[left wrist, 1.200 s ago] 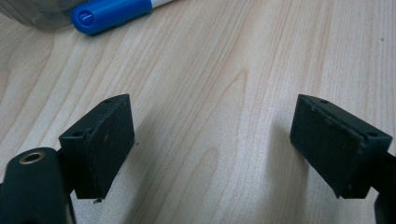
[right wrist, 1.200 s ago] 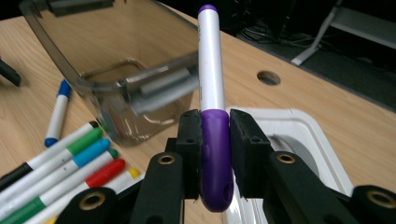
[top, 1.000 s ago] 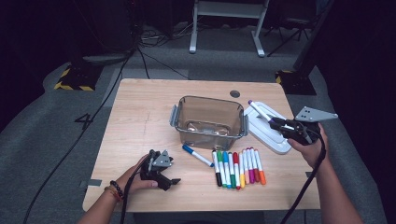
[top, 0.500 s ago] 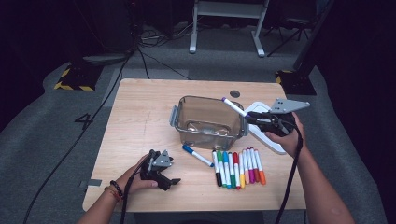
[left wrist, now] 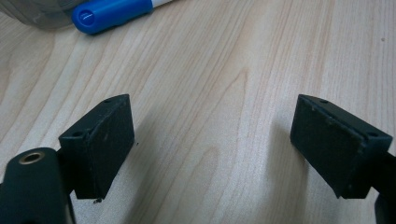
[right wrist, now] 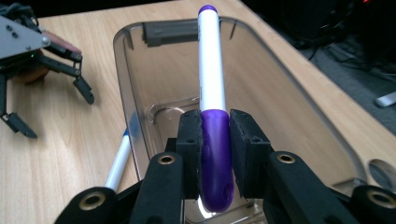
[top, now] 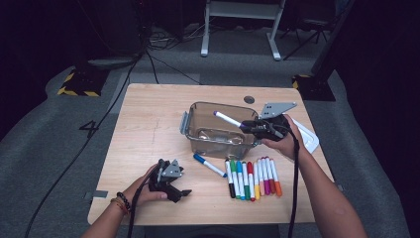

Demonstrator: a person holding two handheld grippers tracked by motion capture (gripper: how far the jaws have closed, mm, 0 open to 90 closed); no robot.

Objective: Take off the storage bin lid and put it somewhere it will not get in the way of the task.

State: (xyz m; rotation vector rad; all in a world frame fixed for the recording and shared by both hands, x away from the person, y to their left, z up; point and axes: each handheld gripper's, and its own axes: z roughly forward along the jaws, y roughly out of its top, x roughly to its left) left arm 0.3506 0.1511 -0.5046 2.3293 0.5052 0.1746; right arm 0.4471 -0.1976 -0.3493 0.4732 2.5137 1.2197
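Note:
My right gripper (top: 246, 127) is shut on a purple-capped white marker (top: 227, 119), holding it by the cap end. The marker (right wrist: 211, 70) points out over the open clear plastic box (top: 198, 107), above its inside. In the right gripper view the pads (right wrist: 190, 140) press on the purple cap from both sides. My left gripper (top: 179, 191) rests on the table near the front left; its jaws stand apart with bare wood between them (left wrist: 212, 144). A blue-capped marker (top: 209, 165) lies on the table between that gripper and the box.
A row of several coloured markers (top: 252, 178) lies side by side in front of the box. A white lid (top: 310, 140) lies to the right of the box, partly behind my right hand. The wooden table (top: 148, 124) has bare room at the left.
My right gripper has carried the purple marker leftward, from over the white lid to above the clear box. The left gripper has stayed where it was.

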